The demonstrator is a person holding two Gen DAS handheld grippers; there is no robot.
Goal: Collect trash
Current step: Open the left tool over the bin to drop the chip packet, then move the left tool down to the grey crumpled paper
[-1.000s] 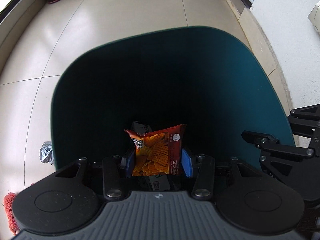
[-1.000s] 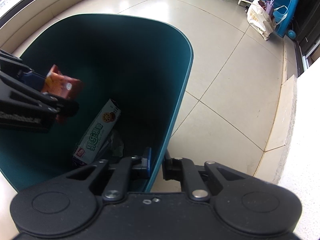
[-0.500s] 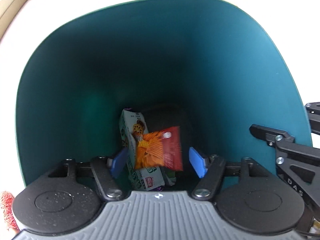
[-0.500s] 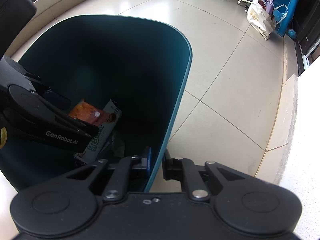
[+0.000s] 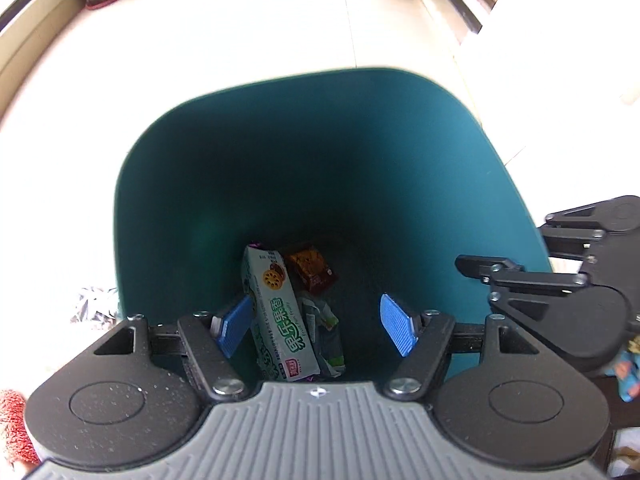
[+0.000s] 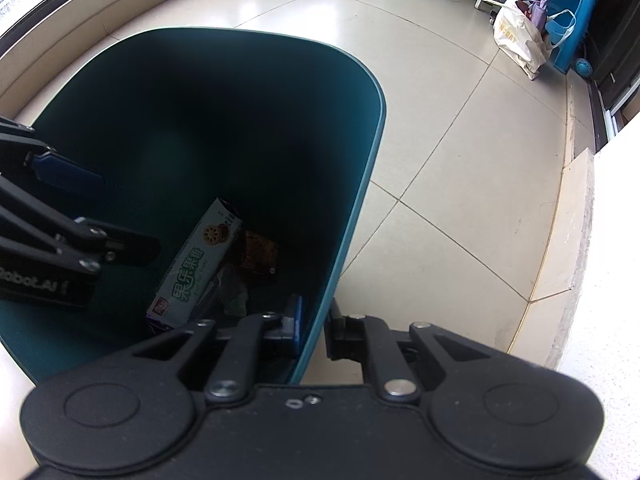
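Teal plastic bin (image 5: 192, 216) fills both views; its floor holds the collected trash. Step in hand, as I judge it: the drop-off of one piece is done and the next pickup is due.

Left gripper (image 5: 316, 326) hangs over the bin mouth, pointing steeply down. Its jaws stand wide apart, blue pads (image 5: 234, 326) bare, nothing between them.

Orange snack packet (image 5: 312, 266) lies on the bin floor, well below and slightly ahead of the left gripper, touching the long green-and-white biscuit wrapper (image 5: 280, 316) that lies directly beneath the pads. A crumpled wrapper sits just beside both.

Right gripper (image 6: 314, 326) pinches the bin's near rim: one pad inside the wall, one outside, pressed together on the thin edge. It appears to steady the bin.

Crumpled silver wrapper (image 5: 94, 304) lies on the tiled floor outside the bin, to the left gripper's left, just beside the bin wall.

Next move, by my reading: lift the left gripper clear of the rim, swing left, descend with jaws spread over that silver piece. Right grip should hold.
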